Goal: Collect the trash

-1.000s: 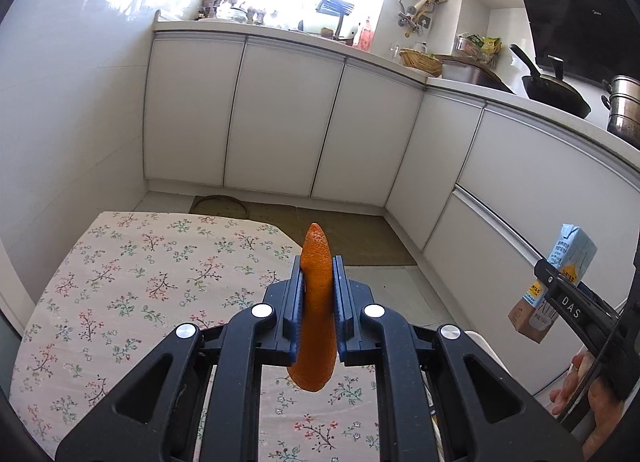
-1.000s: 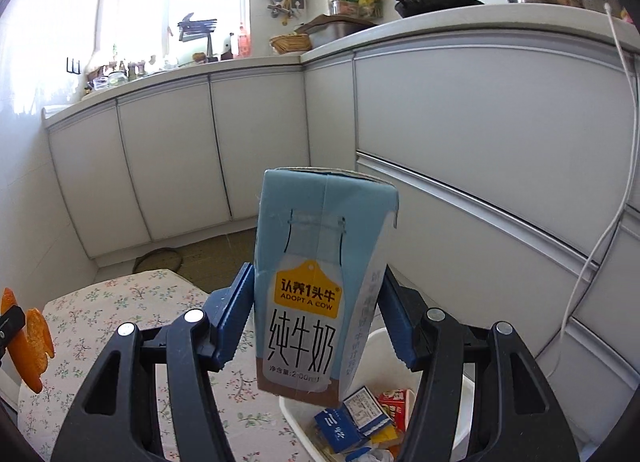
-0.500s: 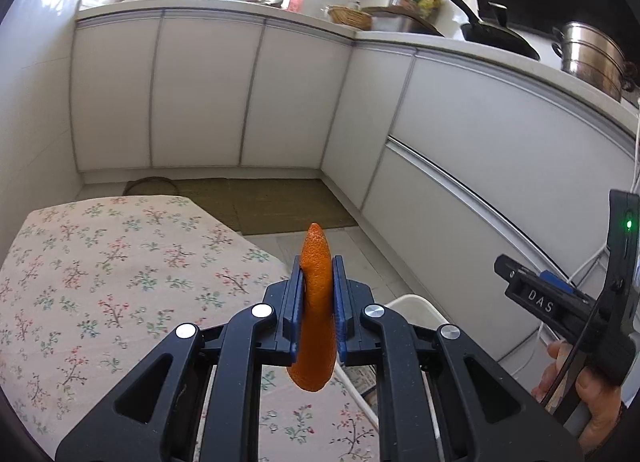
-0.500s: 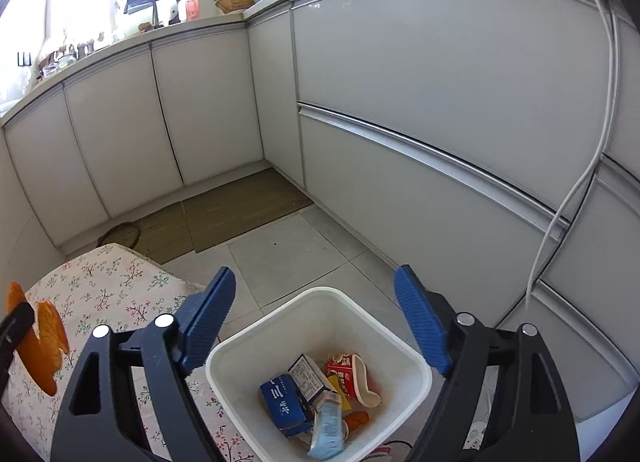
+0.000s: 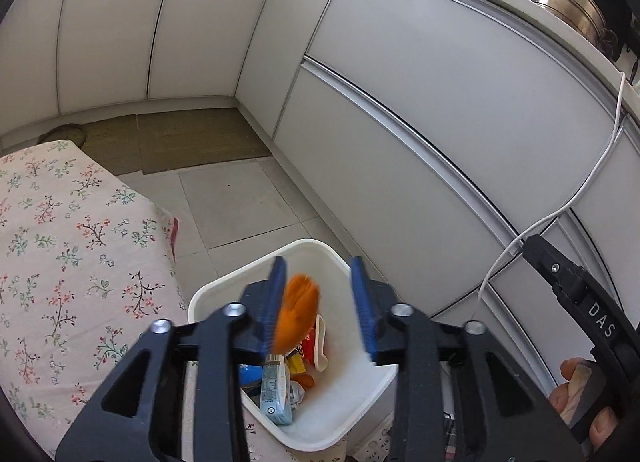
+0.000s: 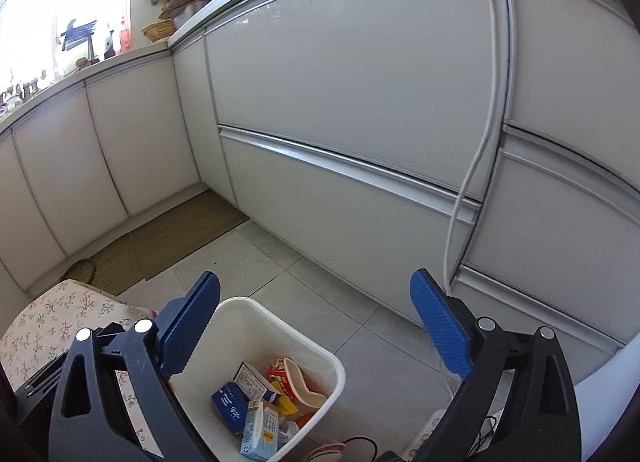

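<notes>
A white trash bin (image 5: 320, 252) stands on the floor by the table, holding a milk carton (image 5: 275, 390), a blue box and red wrappers. My left gripper (image 5: 320, 302) is open right above it. An orange peel (image 5: 298, 312), blurred, is loose beside the left finger (image 5: 274, 302) and over the bin. In the right wrist view the bin (image 6: 280, 320) sits below my right gripper (image 6: 316, 330), which is wide open and empty. The milk carton (image 6: 260, 432) lies in it.
A table with a floral cloth (image 5: 60, 262) is at the left, touching the bin. White kitchen cabinets (image 5: 420, 102) run along the right and back. A white cable (image 6: 476, 142) hangs down the cabinet front. A brown mat (image 5: 180, 140) lies on the tiled floor.
My left gripper moved over the bin and opened, releasing the orange peel. My right gripper dropped the milk carton into the bin a second ago and stays open.
</notes>
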Demonstrator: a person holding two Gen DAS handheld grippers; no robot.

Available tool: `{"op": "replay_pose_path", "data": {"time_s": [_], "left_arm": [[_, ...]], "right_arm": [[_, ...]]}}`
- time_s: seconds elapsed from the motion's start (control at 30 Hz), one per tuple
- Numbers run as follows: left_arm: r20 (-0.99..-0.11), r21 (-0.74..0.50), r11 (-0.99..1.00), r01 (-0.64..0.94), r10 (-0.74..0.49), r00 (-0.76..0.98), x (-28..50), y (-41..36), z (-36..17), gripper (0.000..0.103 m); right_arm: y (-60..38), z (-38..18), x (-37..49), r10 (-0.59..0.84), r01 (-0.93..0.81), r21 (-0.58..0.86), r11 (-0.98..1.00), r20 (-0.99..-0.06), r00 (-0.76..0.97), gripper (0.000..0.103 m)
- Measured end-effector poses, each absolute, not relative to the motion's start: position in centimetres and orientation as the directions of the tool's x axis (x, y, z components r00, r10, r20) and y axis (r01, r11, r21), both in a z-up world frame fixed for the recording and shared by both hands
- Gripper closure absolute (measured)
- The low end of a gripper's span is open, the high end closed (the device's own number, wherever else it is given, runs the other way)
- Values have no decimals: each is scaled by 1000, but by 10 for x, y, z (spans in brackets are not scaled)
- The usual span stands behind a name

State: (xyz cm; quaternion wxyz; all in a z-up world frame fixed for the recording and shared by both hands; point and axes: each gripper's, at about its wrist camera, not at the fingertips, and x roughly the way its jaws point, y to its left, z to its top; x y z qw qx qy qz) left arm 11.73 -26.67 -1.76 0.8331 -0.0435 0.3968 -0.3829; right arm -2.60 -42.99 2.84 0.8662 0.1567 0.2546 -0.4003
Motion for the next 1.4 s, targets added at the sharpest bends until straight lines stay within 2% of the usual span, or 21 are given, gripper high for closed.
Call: {"op": "replay_pose_path", "data": {"time_s": [0.03,0.17,0.2,0.23,0.33,0.4,0.5,0.53,0.77,0.93,1.4], "left_arm": [[-625,-371,708,601,-669,402,115,-265,-15,34],[-609,-293,749,594,-626,488,98,-253,3,20],[-597,-265,765,586,-608,524,91,-247,10,11],[-578,-234,783,576,-589,565,83,-241,16,7],[-491,-89,842,532,-502,712,49,-216,35,7],[-466,-41,859,510,-468,751,32,-203,40,7],[-481,-132,836,532,-523,704,20,-176,42,7],[-495,-135,848,513,-506,706,18,-168,42,7],[-529,-105,909,403,-394,752,3,-128,28,7],[-539,-121,922,368,-373,756,5,-113,23,7],[-565,-114,930,350,-350,747,10,-109,21,7]], "right_arm": [[-431,29,-31,-630,785,66,616,-558,541,10],[-427,30,-50,-629,788,99,608,-544,554,10],[-423,31,-54,-629,783,106,613,-536,564,9],[-417,32,-58,-632,779,108,617,-521,573,6],[-399,38,-70,-632,757,120,642,-476,611,6],[-387,40,-75,-584,710,164,685,-458,670,6],[-364,39,-78,-523,646,181,741,-449,725,6],[-356,38,-77,-509,632,170,756,-455,731,6],[-309,28,-76,-443,541,90,836,-472,763,6],[-291,24,-78,-460,530,33,847,-454,763,6],[-291,16,-73,-434,508,29,861,-479,763,6]]}}
